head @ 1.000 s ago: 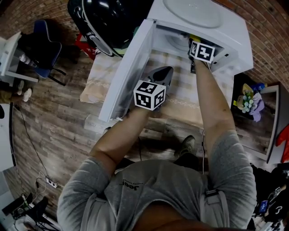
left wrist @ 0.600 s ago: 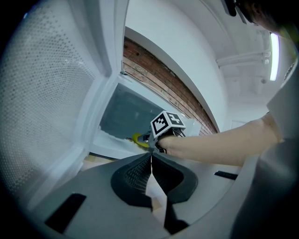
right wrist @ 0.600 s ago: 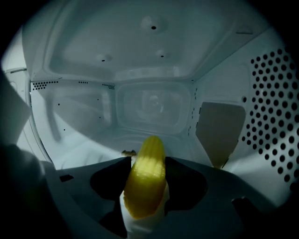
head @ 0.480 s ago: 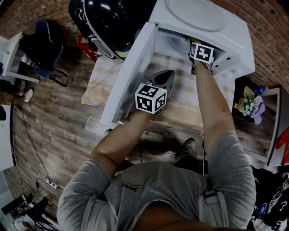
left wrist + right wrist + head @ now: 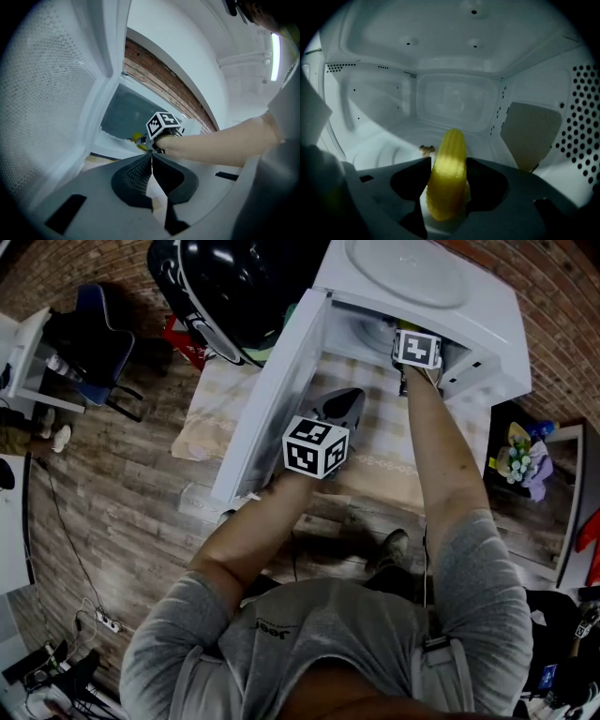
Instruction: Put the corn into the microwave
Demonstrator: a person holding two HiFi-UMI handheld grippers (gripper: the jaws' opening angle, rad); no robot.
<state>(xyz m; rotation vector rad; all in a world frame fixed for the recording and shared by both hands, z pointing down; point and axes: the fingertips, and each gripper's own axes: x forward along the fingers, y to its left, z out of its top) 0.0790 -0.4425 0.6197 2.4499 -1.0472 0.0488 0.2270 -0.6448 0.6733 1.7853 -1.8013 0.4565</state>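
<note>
1. Right gripper view: the right gripper (image 5: 449, 164) reaches inside the microwave (image 5: 454, 105). Its fingers (image 5: 490, 183) are closed on the corn (image 5: 449, 178), pressing on the cob's two sides near its middle. The cob points ahead toward the back wall, over the white cavity floor. Whether its near end touches that floor cannot be told. A small brownish scrap (image 5: 425, 150) lies on the floor just beyond, and I cannot tell what it is.
2. Left gripper view: the left gripper (image 5: 151, 161) has its fingers (image 5: 133, 176) pressed together with nothing between them. It hangs outside, just beside the open door (image 5: 51, 93). Ahead, the person's forearm (image 5: 220, 145) stretches into the cavity, with a bit of the yellow corn showing at its end.
3. Head view: the microwave stands on a tabletop (image 5: 211, 413) covered by a pale checked cloth, with the door swung wide to the left. The right gripper is at the cavity mouth, and the left gripper waits in front of the door.
4. Handling: the cob looks stiff and light, so a moderate squeeze should do. Its ribbed kernels likely give grip, but its round body may roll once set down. Holding it across the middle, as it is now, seems the best place.
</note>
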